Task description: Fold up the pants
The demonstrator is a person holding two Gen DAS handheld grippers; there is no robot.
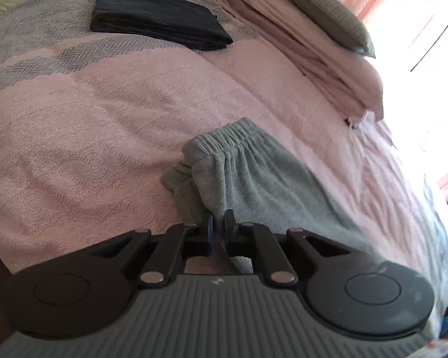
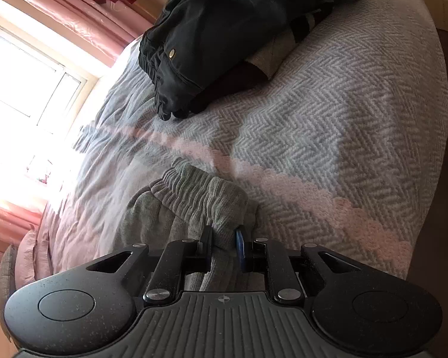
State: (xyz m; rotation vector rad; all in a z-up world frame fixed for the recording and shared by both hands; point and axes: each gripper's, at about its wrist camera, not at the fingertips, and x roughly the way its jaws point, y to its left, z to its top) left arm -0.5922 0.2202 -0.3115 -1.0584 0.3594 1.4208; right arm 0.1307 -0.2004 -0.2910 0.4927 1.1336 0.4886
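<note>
A wide bed under a pink textured quilt (image 1: 89, 137) with a grey herringbone blanket (image 2: 328, 113) fills both views. On it, toward eleven o'clock in the left wrist view, lies a neat stack of dark folded trousers (image 1: 158, 21); a grey knitted cushion (image 1: 325, 15) leans at one o'clock. In the right wrist view a heap of dark unfolded garments (image 2: 212, 38) sits at twelve o'clock.

The pale grey-green knitted jogging pants (image 1: 254, 176) lie just beyond the tools, their gathered elastic waistband (image 2: 194, 188) bunched and raised off the quilt.

The left gripper (image 1: 219, 223) is clenched on a fold of the pants' fabric, the cloth rising from between its nearly meeting jaws toward twelve o'clock. The right gripper (image 2: 224, 241) is clamped on a thicker wad of cloth just below the waistband, its jaws parted only by that bundle.

Judging from this, the step in hand is lifting and spreading the garment by two pinched points. The next move likely calls for drawing the grippers apart to pull the cloth taut, then laying it flat, without either pinch slipping.
</note>
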